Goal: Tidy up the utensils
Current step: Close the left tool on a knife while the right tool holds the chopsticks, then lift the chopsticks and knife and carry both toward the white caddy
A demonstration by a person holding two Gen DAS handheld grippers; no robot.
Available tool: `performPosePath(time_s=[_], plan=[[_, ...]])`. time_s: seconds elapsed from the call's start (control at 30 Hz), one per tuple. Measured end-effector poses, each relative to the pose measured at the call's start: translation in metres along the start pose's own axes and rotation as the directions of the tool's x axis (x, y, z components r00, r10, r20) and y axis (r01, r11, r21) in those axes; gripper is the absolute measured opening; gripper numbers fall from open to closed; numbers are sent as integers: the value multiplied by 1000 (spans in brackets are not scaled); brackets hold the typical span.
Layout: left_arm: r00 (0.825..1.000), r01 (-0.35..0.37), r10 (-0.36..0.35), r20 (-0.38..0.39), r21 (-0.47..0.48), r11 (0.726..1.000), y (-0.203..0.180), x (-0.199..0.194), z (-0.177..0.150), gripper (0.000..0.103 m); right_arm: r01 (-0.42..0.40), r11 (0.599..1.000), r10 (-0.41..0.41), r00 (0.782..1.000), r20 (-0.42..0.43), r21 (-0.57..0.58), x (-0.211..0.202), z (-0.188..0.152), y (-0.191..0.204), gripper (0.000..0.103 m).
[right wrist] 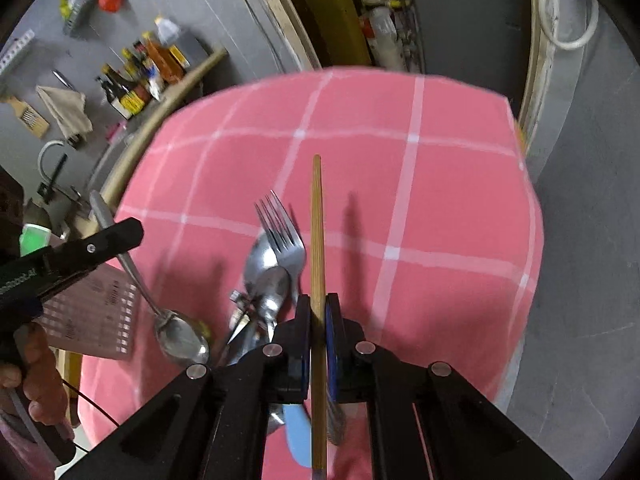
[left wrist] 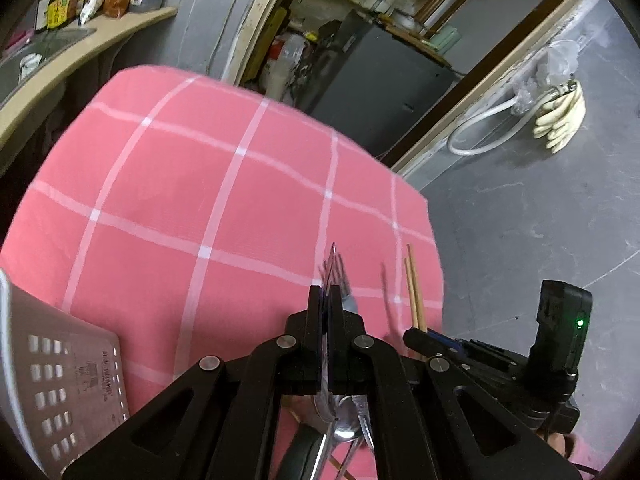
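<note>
Pink checked counter (right wrist: 440, 200); white basket (left wrist: 60, 380) at near left. Loose pile of fork and spoons (right wrist: 276, 264) near centre: hard, slick steel. Left gripper (right wrist: 120, 236) clamps a spoon (right wrist: 182, 338) by its handle. Right gripper (right wrist: 318, 312) pinches light, stiff chopsticks (right wrist: 317, 220) mid-length; likely to pivot.

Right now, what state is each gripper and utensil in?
Left gripper: jaws shut on a spoon.
Spoon: held by its handle, bowl hanging down.
Right gripper: jaws shut on chopsticks.
Chopsticks: gripped, lifted off the cloth.
Fork: lying in the utensil pile.
Basket: beside the pile, contents unseen.
</note>
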State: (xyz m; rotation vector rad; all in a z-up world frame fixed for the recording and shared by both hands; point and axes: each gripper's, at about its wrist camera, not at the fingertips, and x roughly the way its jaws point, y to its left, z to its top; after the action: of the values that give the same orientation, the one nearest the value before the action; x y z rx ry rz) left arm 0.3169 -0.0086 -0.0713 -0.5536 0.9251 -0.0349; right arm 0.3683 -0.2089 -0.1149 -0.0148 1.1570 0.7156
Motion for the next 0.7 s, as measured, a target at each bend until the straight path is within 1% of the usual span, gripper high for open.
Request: performPosePath(time_s=[0.13, 0.17, 0.23, 0.27, 0.37, 0.43, 0.5, 0.53, 0.57, 0.63, 0.67, 0.7], plan=[[999, 5, -6, 42, 21, 1000, -6, -13, 4, 0, -17, 1000, 18, 995, 102, -4, -18, 10, 10, 7], [998, 6, -7, 65, 26, 1000, -8, -20, 6, 0, -17, 1000, 18, 992, 124, -10, -19, 10, 13, 7], [994, 7, -11, 108, 40, 999, -14, -31, 11, 0, -26, 999, 31, 978, 207, -24, -35, 13, 19, 7], [991, 6, -12, 133, 52, 999, -17, -39, 13, 0, -30, 999, 35, 972, 234, -26, -40, 13, 21, 7], [980, 0, -17, 201, 83, 997, -24, -62, 21, 0, -58, 997, 69, 931, 359, -42, -61, 16, 32, 7], [970, -6, -18, 241, 96, 995, -27, -81, 25, 0, -94, 994, 110, 888, 446, -58, -77, 19, 45, 7], [960, -28, -5, 280, 115, 993, -27, -102, 30, 0, -122, 990, 141, 851, 506, -71, -86, 24, 59, 7], [955, -42, 3, 298, 125, 991, -26, -113, 32, 0, -133, 988, 157, 828, 539, -83, -91, 26, 69, 7], [949, -57, 12, 314, 134, 989, -25, -124, 34, 0, -141, 986, 168, 813, 557, -91, -94, 28, 75, 7], [938, -92, 36, 345, 148, 985, -19, -144, 37, 0, -177, 977, 212, 769, 604, -117, -102, 34, 97, 7], [931, -110, 48, 361, 153, 982, -15, -155, 38, 0, -187, 974, 226, 755, 615, -128, -104, 34, 103, 7], [925, -127, 61, 375, 155, 980, -11, -162, 39, 0, -204, 968, 251, 736, 629, -147, -105, 37, 116, 7]])
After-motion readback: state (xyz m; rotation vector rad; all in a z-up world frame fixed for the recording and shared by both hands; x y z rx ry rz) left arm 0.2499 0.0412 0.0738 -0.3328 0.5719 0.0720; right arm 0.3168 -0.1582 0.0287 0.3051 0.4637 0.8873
